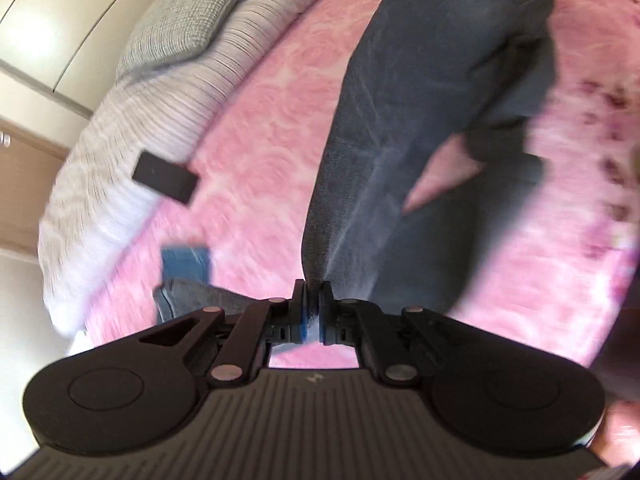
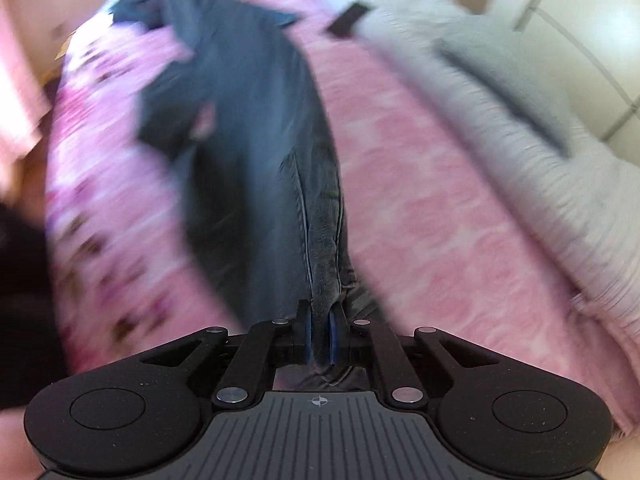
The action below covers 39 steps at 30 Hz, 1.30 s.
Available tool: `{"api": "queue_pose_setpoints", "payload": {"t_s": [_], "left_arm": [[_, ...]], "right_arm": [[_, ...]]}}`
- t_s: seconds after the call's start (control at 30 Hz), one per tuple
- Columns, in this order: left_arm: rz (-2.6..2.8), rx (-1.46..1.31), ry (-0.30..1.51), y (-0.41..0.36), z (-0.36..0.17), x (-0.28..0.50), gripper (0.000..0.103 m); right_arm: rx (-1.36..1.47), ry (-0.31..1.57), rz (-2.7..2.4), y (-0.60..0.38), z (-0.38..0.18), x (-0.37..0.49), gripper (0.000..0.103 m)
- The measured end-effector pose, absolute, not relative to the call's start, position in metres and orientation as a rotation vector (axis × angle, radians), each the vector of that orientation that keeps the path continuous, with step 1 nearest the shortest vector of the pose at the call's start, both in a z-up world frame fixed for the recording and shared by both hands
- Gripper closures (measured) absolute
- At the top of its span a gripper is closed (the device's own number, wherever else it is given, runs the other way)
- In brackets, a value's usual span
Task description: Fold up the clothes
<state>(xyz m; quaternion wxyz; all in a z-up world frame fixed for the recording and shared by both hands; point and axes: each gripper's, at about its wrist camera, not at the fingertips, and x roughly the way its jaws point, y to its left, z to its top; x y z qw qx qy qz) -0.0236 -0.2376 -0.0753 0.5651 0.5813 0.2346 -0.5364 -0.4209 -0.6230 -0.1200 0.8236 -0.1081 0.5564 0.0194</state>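
Dark grey jeans (image 1: pixel 420 112) hang stretched over a pink bedspread (image 1: pixel 272 128). My left gripper (image 1: pixel 314 292) is shut on an edge of the jeans, and the cloth runs up and away from its pads. In the right wrist view the same jeans (image 2: pixel 256 160) stretch away over the bed, blurred by motion. My right gripper (image 2: pixel 321 312) is shut on a thick seamed fold of that denim. Both grippers point steeply down at the bed.
A grey pillow (image 1: pixel 188 20) lies on a pale ribbed blanket (image 1: pixel 132 128) along the bed's edge. On that blanket rests a flat black object (image 1: pixel 166 176). Folded blue denim pieces (image 1: pixel 186 276) lie near my left gripper. Cream wardrobe doors (image 1: pixel 48 20) stand behind.
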Motion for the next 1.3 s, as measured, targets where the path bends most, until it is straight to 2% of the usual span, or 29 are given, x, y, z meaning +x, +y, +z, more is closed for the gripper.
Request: {"api": "queue_pose_setpoints", "payload": {"t_s": [0.1,0.2,0.33,0.47,0.53,0.6,0.63,0.67,0.83,0.93,1.13,1.3], "left_arm": [[-1.231,1.359,0.660,-0.185,-0.073,-0.067,0.101],[-1.222,1.415,0.778,-0.147,-0.113,-0.105,0.101],[-1.289,1.482,0.902,-0.135,-0.180,-0.134,0.100],[-1.379,1.552,0.917,-0.131,-0.207,-0.148,0.098],[-1.397,1.547,0.935,-0.132,-0.207,-0.141,0.094],[-1.406,1.522,0.948,-0.132,-0.201,-0.128,0.083],[-1.411,1.508,0.961,-0.134,-0.197,-0.117,0.072],[-1.416,1.497,0.975,-0.138,-0.194,-0.106,0.069],[-1.390,1.436,0.932,-0.153,-0.172,-0.038,0.069],[-1.355,1.411,0.827,-0.177,-0.174,0.002,0.069],[-1.473,1.505,0.570,-0.272,-0.238,0.033,0.069],[-1.589,1.602,0.506,-0.340,-0.303,0.042,0.069]], "right_arm": [[-0.219,1.279,0.112,-0.587,-0.146,-0.466,0.096],[-0.162,1.337,0.140,-0.559,-0.186,-0.496,0.096],[-0.135,1.412,0.148,-0.538,-0.235,-0.509,0.096],[-0.181,1.500,0.164,-0.531,-0.258,-0.498,0.095],[-0.196,1.566,0.172,-0.530,-0.256,-0.488,0.083],[-0.225,1.640,0.180,-0.529,-0.251,-0.483,0.056],[-0.240,1.661,0.181,-0.529,-0.246,-0.481,0.050],[-0.248,1.682,0.182,-0.531,-0.241,-0.479,0.043],[-0.238,1.661,0.110,-0.549,-0.217,-0.436,0.043],[-0.290,1.596,0.048,-0.557,-0.210,-0.411,0.043],[-0.384,1.522,0.025,-0.585,-0.244,-0.344,0.043],[-0.392,1.570,0.031,-0.642,-0.279,-0.320,0.043]]}}
